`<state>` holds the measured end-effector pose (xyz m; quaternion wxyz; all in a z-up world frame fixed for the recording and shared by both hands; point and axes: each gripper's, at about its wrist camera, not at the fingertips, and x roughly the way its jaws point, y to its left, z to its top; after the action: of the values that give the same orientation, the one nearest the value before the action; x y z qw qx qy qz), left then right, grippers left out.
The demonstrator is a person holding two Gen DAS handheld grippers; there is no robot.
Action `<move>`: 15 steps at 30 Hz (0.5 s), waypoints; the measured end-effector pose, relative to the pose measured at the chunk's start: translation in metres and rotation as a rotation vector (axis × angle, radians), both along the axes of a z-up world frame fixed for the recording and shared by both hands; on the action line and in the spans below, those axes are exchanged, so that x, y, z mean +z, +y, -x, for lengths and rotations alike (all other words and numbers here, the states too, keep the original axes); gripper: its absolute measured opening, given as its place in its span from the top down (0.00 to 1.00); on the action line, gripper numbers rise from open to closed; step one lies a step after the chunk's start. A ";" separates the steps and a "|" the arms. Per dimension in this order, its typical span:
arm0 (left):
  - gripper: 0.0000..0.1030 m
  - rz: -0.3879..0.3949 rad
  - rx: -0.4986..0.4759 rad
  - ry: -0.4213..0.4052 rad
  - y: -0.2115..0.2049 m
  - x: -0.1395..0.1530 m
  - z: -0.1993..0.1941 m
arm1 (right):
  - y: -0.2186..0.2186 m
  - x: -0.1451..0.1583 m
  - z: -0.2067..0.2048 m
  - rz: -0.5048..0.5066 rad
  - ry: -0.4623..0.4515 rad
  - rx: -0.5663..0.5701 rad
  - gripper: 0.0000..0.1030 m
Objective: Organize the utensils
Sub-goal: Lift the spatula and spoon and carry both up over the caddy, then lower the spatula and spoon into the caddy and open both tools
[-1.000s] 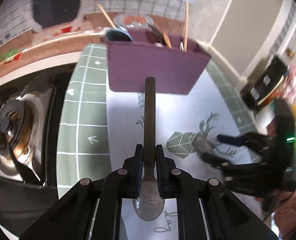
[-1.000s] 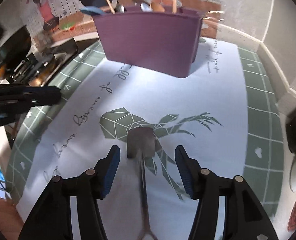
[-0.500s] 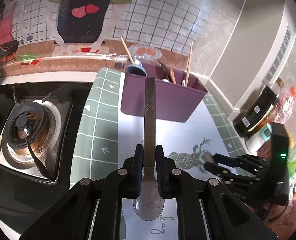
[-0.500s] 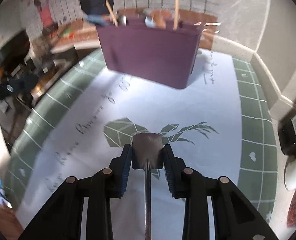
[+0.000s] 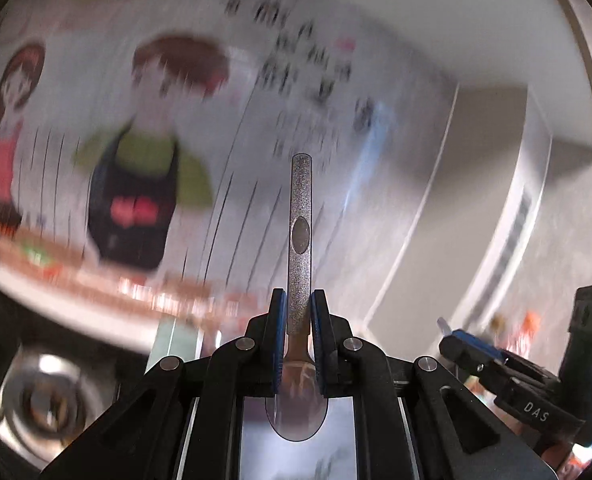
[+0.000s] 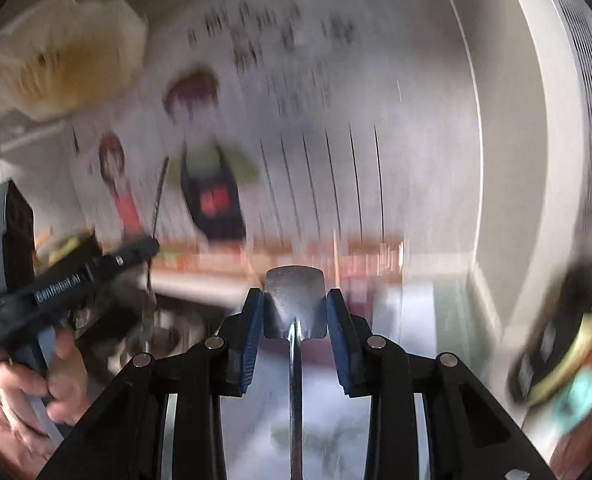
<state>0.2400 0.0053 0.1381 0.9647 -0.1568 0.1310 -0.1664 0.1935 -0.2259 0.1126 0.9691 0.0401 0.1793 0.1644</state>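
Note:
My left gripper (image 5: pixel 298 312) is shut on a metal spoon (image 5: pixel 300 232). Its grey handle points forward and up, and its bowl sits back between the fingers. My right gripper (image 6: pixel 294 312) is shut on the flat end of a second metal utensil (image 6: pixel 293 300), whose thin shaft runs back toward the camera. Both are lifted and tilted up toward the wall. The right gripper shows at the lower right of the left wrist view (image 5: pixel 508 376). The left gripper shows at the left of the right wrist view (image 6: pixel 75 280). A blurred purple patch (image 6: pixel 356 296) shows behind the right fingers.
A tiled wall with cartoon stickers (image 5: pixel 135 184) fills both views, blurred by motion. A gas burner (image 5: pixel 43 400) lies at the lower left. A dark object (image 6: pixel 556 344) sits at the right by the wall corner.
Both grippers have swung upward, so the views now face the wall instead of the mat and purple holder. Each still holds its utensil. The right gripper closed on its utensil within the last second.

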 end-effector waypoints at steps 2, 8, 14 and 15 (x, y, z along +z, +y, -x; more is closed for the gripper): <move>0.88 0.013 0.024 -0.054 -0.007 0.009 -0.014 | 0.004 0.026 -0.015 0.018 -0.096 -0.021 0.71; 0.88 -0.024 0.141 -0.112 -0.027 -0.017 -0.058 | 0.014 0.035 -0.066 0.041 -0.213 -0.063 0.71; 0.88 -0.065 0.233 -0.054 -0.038 -0.071 -0.097 | 0.017 -0.005 -0.118 0.074 -0.196 -0.065 0.71; 0.88 -0.067 0.246 -0.051 -0.039 -0.078 -0.101 | 0.018 -0.012 -0.124 0.079 -0.192 -0.064 0.71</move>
<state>0.3408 -0.0334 0.0598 0.9855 -0.1348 0.0916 -0.0464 0.3176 -0.2074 0.1009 0.9874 -0.0085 0.0905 0.1295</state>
